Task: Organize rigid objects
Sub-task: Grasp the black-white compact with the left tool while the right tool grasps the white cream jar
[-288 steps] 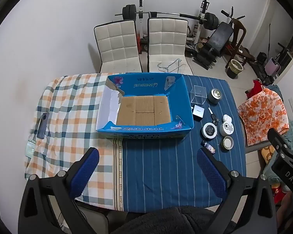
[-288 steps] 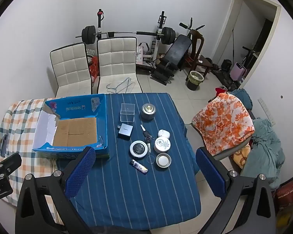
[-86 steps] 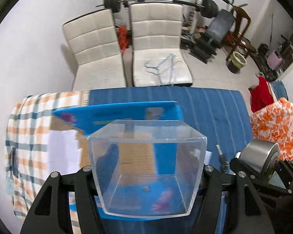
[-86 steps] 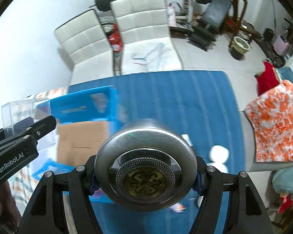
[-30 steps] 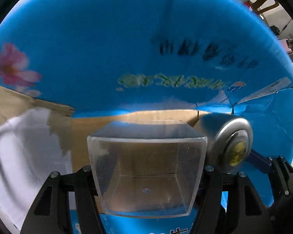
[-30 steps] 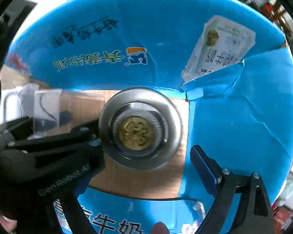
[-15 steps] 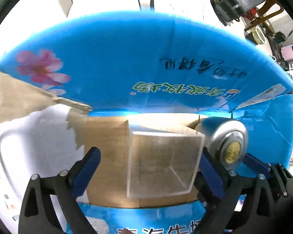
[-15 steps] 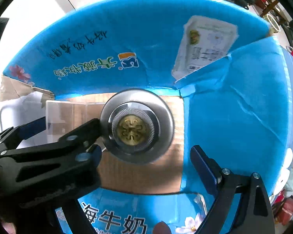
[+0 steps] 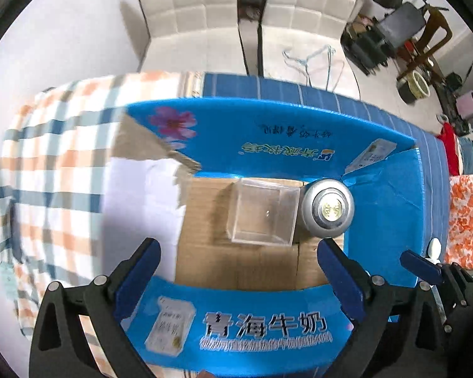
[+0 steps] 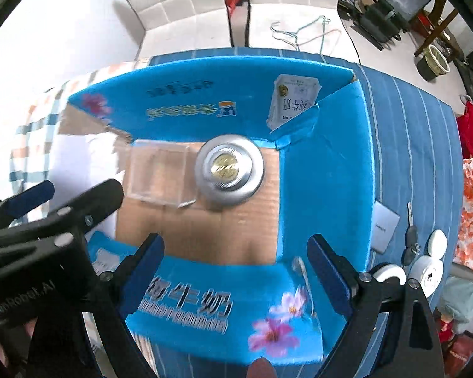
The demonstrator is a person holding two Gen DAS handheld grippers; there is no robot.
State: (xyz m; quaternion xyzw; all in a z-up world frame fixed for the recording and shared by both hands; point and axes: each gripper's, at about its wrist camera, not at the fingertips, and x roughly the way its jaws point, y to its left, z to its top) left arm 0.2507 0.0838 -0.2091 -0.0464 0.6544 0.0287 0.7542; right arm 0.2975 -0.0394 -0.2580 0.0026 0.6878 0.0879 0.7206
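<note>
Since both pieces sit on the brown floor of the blue box (image 9: 378, 208), near the middle of both wrist views, the clear plastic cube (image 9: 263, 212) and the round metal tin (image 9: 327, 211) look already put away; they stand just beside each other, perhaps touching, the tin to the right. The cube looks light, stiff and slippery, and likely to crack if squeezed hard, so flat opposite walls are the place to take it; the tin looks heavier and smooth, best held across its round side. The left gripper (image 9: 236, 271) hangs over the near wall of the box with jaws spread wide and holding nothing; the right gripper (image 10: 236, 267) is the same, jaws apart and bare. At the lower right of the right wrist view, outside the box on the striped blue cloth (image 10: 403, 119) of the surface, lie a grey square case (image 10: 384, 226), a key (image 10: 410, 230) and white round containers (image 10: 432, 256); these probably come next. The box's tall right wall stands between them and its floor; the other gripper crowds the left.
</note>
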